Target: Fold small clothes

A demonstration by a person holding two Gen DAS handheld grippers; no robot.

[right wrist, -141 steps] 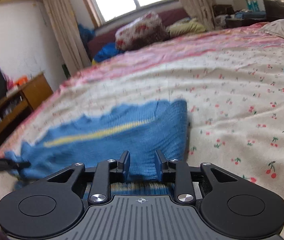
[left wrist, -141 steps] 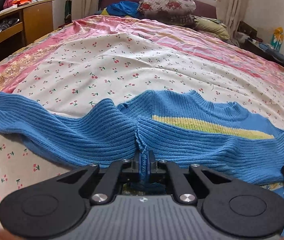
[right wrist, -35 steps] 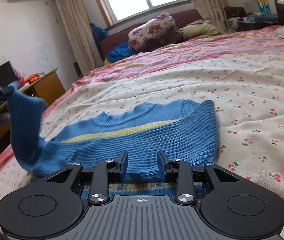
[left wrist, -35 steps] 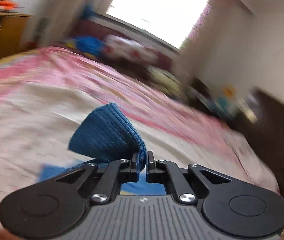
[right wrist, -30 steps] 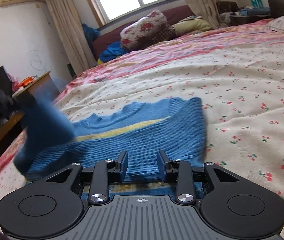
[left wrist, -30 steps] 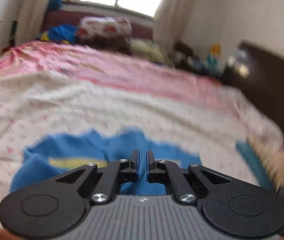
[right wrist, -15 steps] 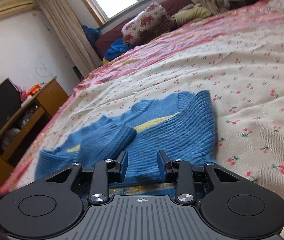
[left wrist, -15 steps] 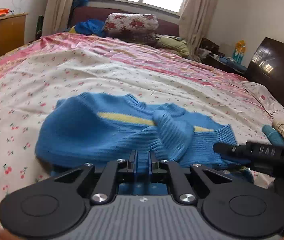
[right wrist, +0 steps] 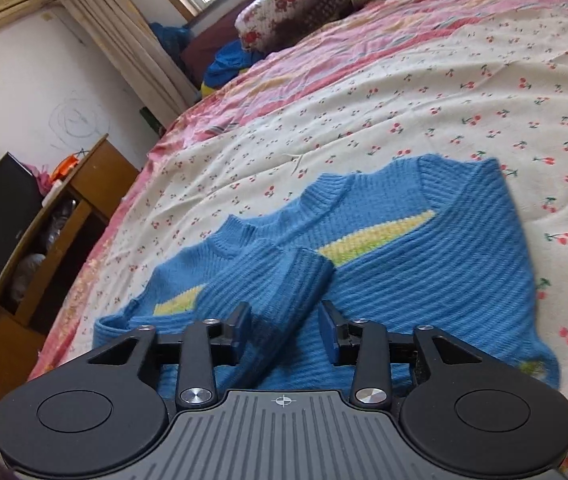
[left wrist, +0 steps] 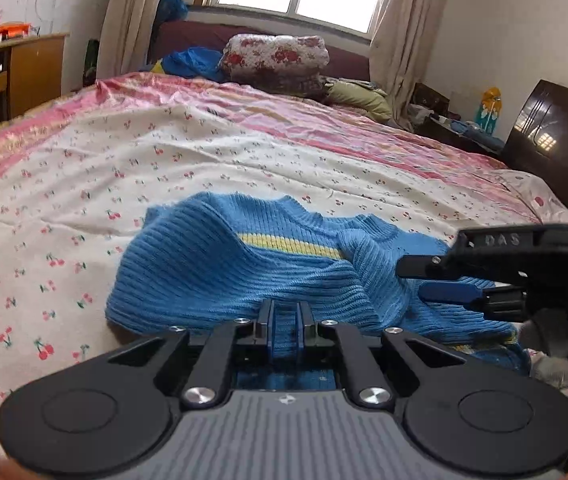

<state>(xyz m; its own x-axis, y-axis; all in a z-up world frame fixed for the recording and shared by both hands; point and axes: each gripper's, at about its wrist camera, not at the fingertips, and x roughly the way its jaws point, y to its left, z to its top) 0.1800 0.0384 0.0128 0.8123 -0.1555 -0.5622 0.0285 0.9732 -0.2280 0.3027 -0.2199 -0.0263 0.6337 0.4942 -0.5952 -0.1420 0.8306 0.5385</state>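
Right wrist view is showing the sleeve [right wrist: 280,276], airborne a second ago, now lying across the sweater [right wrist: 424,264] on the bed [right wrist: 364,92]; right gripper [right wrist: 286,330] is opening around it, left gripper [left wrist: 284,320] is staying pinched shut on knit: sleeve fold landing.

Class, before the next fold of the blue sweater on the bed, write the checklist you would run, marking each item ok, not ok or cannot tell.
1. Sleeve laid across the sweater front, over the yellow stripe: ok.
2. Right tongs clear of the sleeve: not ok; they are opening, but the sleeve lies between them.
3. Left tongs free of the knit: cannot tell; they are nearly shut at the near edge, with blue knit showing in the gap.
4. Sweater lying on the bedspread, not hanging off it: ok.
5. Other sleeve folded in: cannot tell.
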